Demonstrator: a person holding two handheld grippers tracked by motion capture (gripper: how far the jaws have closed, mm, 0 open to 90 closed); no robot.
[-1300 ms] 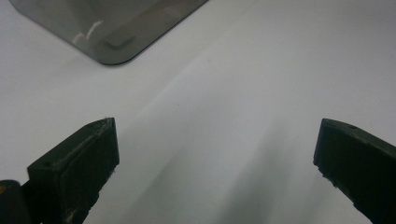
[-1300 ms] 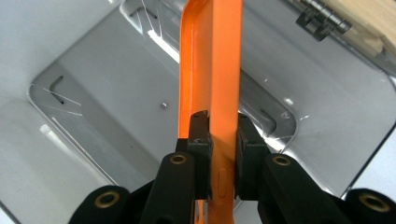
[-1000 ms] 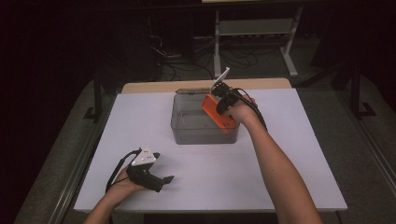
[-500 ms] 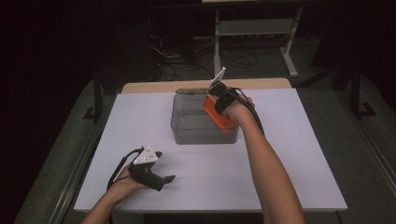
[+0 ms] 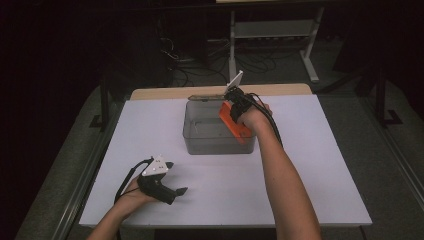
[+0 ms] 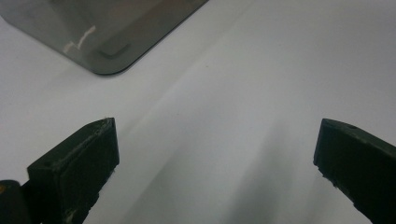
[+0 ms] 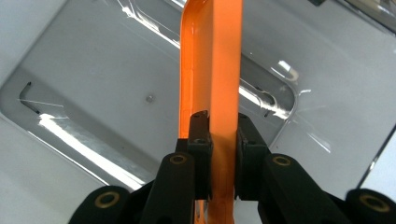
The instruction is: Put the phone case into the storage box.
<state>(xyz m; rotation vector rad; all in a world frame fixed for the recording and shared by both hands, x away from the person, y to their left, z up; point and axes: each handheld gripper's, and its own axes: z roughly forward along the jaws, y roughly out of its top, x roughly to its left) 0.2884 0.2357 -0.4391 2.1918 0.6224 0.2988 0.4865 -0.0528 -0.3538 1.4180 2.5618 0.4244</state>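
Observation:
A clear grey plastic bin (image 5: 200, 142) stands on the white table, a little behind its middle. My right gripper (image 5: 232, 113) hangs over the bin's right end, shut on a flat orange lid (image 5: 234, 124) that it holds tilted on edge above the bin. In the right gripper view the orange lid (image 7: 212, 70) is pinched between the pads of my right gripper (image 7: 219, 130), with the bin floor (image 7: 116, 84) below. My left gripper (image 5: 176, 177) rests on the table at front left, open and holding nothing. The left gripper (image 6: 215, 158) looks toward a corner of the bin (image 6: 107, 37).
The white tabletop (image 5: 320, 165) lies on a wooden board whose edge (image 5: 280, 90) shows at the back. A thin brown strip (image 5: 205, 98) lies along the bin's back rim. A metal shelf frame (image 5: 272, 30) and cables stand on the dark floor behind.

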